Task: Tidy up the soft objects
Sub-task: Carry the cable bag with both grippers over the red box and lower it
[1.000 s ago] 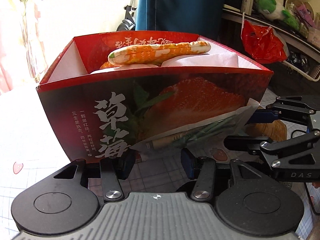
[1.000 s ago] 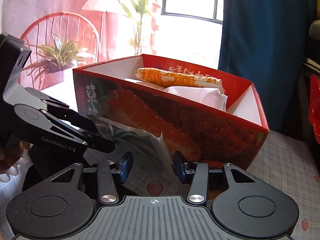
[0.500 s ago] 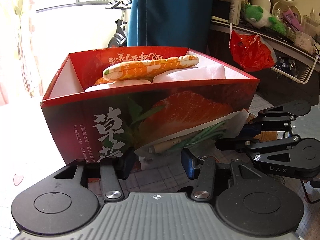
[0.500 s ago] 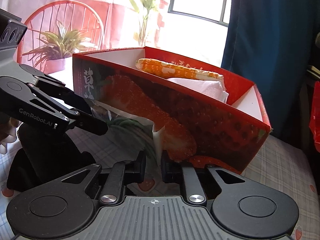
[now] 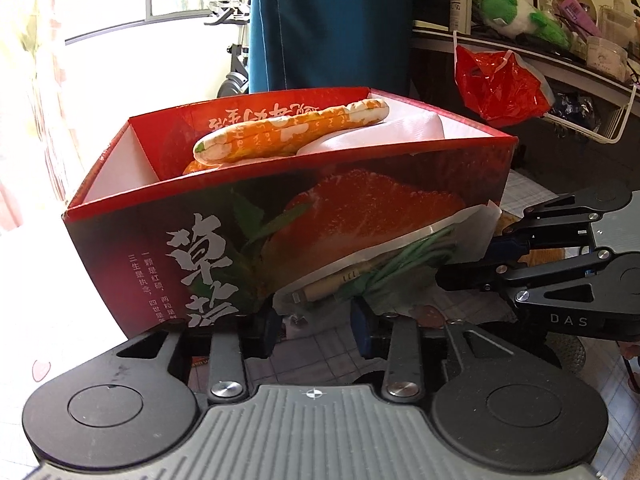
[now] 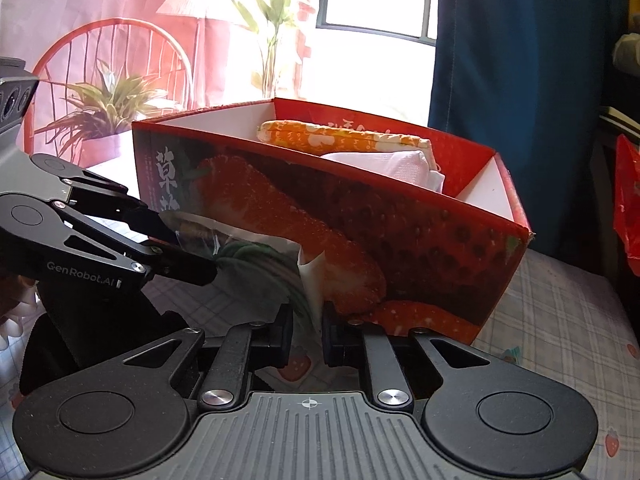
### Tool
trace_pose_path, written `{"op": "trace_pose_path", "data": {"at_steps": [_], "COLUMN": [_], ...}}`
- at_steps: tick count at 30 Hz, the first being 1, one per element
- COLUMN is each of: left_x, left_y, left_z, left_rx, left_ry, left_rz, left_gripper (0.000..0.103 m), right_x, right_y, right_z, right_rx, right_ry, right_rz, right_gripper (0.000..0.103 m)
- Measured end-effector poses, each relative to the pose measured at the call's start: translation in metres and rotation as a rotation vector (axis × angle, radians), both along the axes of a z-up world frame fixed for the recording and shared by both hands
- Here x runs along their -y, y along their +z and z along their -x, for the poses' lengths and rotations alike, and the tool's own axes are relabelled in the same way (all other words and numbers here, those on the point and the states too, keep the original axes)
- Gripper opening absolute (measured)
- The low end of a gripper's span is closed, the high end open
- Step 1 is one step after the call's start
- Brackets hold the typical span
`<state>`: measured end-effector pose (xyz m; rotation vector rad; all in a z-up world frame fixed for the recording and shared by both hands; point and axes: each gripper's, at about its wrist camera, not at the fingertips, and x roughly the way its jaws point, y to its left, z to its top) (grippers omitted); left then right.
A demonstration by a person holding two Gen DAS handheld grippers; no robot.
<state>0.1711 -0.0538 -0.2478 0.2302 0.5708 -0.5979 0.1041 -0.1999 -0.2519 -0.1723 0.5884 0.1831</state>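
Note:
A red strawberry-print box (image 5: 360, 216) (image 6: 400, 232) stands on the table and holds an orange-and-white soft roll (image 5: 292, 136) (image 6: 344, 140) on white folded cloth (image 5: 384, 132) (image 6: 404, 164). A clear plastic bag with a green item inside (image 5: 392, 264) (image 6: 264, 264) hangs in front of the box. My right gripper (image 6: 307, 328) is shut on the bag's right end; it also shows in the left wrist view (image 5: 472, 260). My left gripper (image 5: 316, 328) stands open around the bag's left end and shows in the right wrist view (image 6: 180, 236).
A checked tablecloth with strawberry prints (image 6: 560, 320) covers the table. A red plastic bag (image 5: 500, 84) hangs from a cluttered shelf with a green plush toy (image 5: 520, 16) at the right. A blue curtain (image 5: 332, 20) hangs behind the box.
My right gripper closed on the bag's end and lifted it. My left gripper pulled back and up a little and stays open.

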Motion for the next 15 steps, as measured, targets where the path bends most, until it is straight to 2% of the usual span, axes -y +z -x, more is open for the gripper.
{"op": "trace_pose_path", "data": {"at_steps": [2, 10, 15], "left_x": [-0.003, -0.01, -0.016], "left_y": [0.005, 0.032, 0.044], "left_z": [0.002, 0.013, 0.016], "left_rx": [0.016, 0.049, 0.021], "left_ry": [-0.005, -0.005, 0.016], "left_rz": [0.023, 0.086, 0.162], "left_gripper": [0.031, 0.03, 0.03], "right_x": [0.002, 0.001, 0.001], "right_y": [0.002, 0.022, 0.038], "right_z": [0.0, 0.007, 0.012], "right_rx": [0.002, 0.054, 0.086], "right_ry": [-0.011, -0.024, -0.023], "right_rz": [-0.023, -0.049, -0.059], "right_gripper": [0.013, 0.013, 0.013]}}
